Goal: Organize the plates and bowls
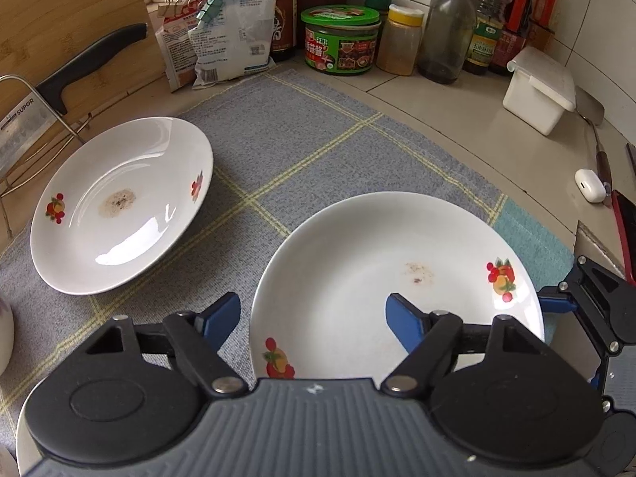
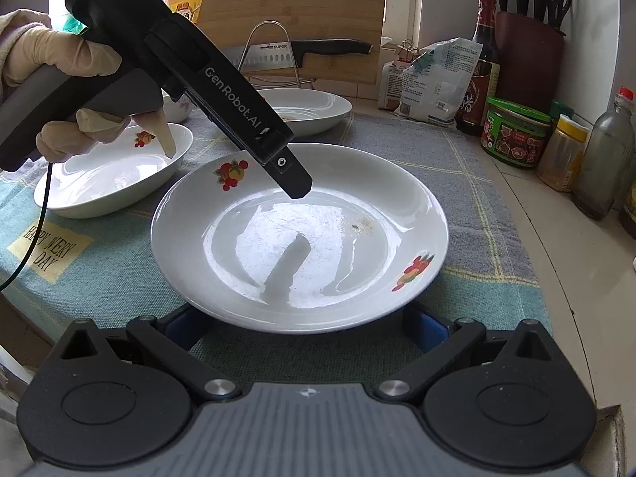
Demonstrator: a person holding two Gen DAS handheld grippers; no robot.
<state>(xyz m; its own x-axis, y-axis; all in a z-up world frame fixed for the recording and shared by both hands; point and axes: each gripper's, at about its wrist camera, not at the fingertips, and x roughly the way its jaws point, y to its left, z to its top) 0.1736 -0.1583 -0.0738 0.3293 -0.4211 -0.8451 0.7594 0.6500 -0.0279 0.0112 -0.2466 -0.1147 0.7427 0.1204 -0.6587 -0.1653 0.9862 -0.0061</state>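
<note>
- Left wrist view: the left gripper [image 1: 314,318] is seen half open, straddling the near rim of a plate [image 1: 397,278]; no pad is touching it.
- A second plate [image 1: 123,202] is seen beyond it, to its left.
- Right wrist view: the right gripper [image 2: 302,326] is set wide under that same plate's rim, but whether it's gripped can't be told.

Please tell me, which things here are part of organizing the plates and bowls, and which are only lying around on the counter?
Part of the job:
- near plate, under the left claw
- far plate
- oval dish

Just lying about:
- knife
- cutting board
- green jar
- sauce bottles
- white box
- earbud case
</note>
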